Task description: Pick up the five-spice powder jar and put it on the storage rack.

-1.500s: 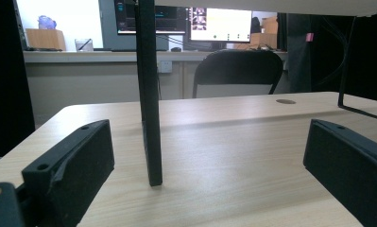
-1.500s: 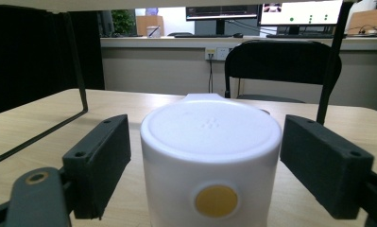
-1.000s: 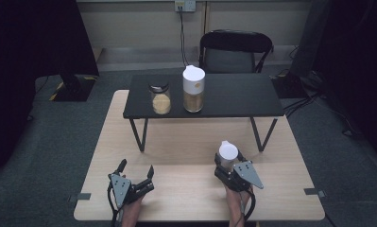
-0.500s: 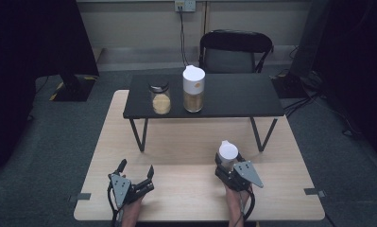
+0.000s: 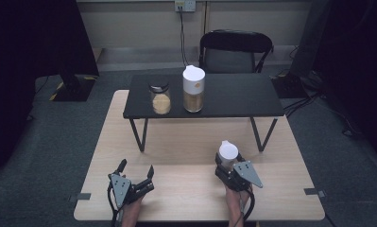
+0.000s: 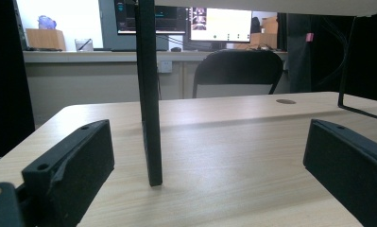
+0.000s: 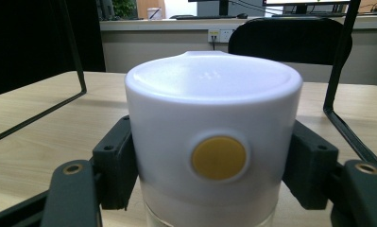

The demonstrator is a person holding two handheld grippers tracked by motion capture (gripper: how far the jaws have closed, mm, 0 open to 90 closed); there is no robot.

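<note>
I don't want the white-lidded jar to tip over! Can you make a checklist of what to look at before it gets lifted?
1. Right hand-held gripper closed on the white-lidded jar, its jaws having just been closing: ok.
2. Jar upright: ok.
3. Jar centred between the jaws: ok.
4. Left hand-held gripper open, holding nothing: ok.
5. Free spot on the black shelf beside the tall jar and small jar: ok.
6. What is inside the held jar: cannot tell.

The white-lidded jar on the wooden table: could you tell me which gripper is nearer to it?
Right. The right gripper is shut on the white-lidded jar, a jaw on each side. The left gripper sits open, far across the table.
</note>
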